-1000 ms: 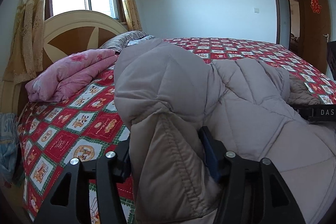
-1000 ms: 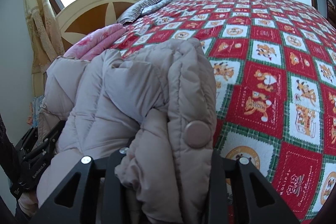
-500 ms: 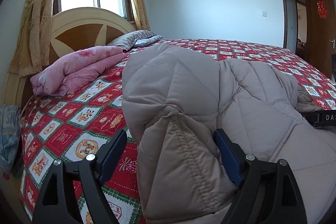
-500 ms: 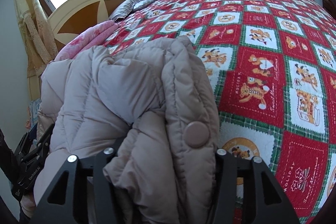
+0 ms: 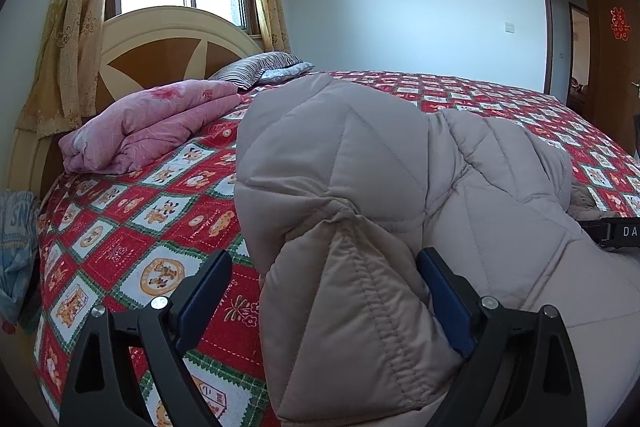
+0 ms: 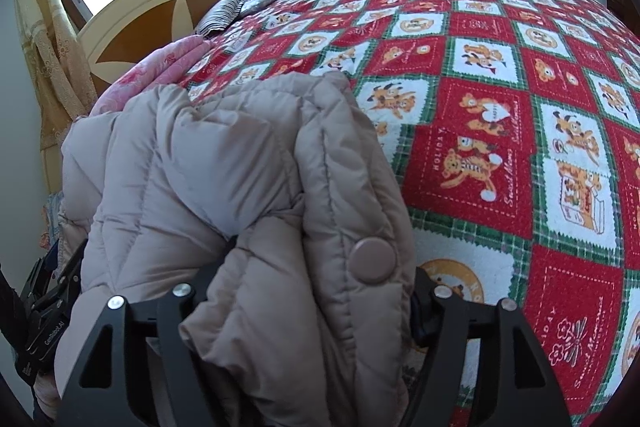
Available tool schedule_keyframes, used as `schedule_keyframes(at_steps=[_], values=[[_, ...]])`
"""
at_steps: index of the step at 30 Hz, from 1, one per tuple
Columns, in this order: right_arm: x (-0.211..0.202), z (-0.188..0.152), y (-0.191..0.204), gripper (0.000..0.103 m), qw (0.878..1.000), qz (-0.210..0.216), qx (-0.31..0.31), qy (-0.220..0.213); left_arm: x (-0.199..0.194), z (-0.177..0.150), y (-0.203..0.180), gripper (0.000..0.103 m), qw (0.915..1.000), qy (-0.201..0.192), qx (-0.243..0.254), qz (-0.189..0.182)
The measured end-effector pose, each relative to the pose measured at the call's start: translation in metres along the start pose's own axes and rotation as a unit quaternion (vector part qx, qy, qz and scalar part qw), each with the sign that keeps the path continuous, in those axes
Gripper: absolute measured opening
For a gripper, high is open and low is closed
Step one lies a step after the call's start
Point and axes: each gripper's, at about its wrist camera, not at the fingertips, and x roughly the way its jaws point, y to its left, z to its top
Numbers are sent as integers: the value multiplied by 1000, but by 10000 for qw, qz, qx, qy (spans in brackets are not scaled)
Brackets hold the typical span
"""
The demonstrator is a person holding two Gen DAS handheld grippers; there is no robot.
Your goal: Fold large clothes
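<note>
A big bed (image 5: 132, 227) with a red holiday quilt is carrying the beige down jacket (image 5: 380, 195), bunched near its edge. The left tongs (image 5: 324, 291), pointing slightly down, are opening; a jacket fold is lying between them, the left pad apart from it. The right tongs (image 6: 320, 291), tilted steeper, are opening around a thick fold. Only the right view is showing the snap button (image 6: 373, 260); only the left is showing the door (image 5: 614, 55).

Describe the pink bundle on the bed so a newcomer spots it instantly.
Start at the arched cream-and-brown headboard under the window. At its foot, on the red patterned bedspread, lies the folded pink quilt. It is floral pink, unlike the striped pillow behind it and the beige puffer coat beside it.
</note>
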Motion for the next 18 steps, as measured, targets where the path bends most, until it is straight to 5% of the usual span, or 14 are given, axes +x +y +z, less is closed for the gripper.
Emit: schedule_keyframes(at_steps=[9, 18], values=[[-13, 1, 12, 74, 9982, -409, -403, -166, -11, 7, -3, 94, 9998, -1, 145, 165], [-115, -12, 41, 86, 9904, -548, -611, -1112, -116, 24, -5, 94, 9958, -800, 411, 168]])
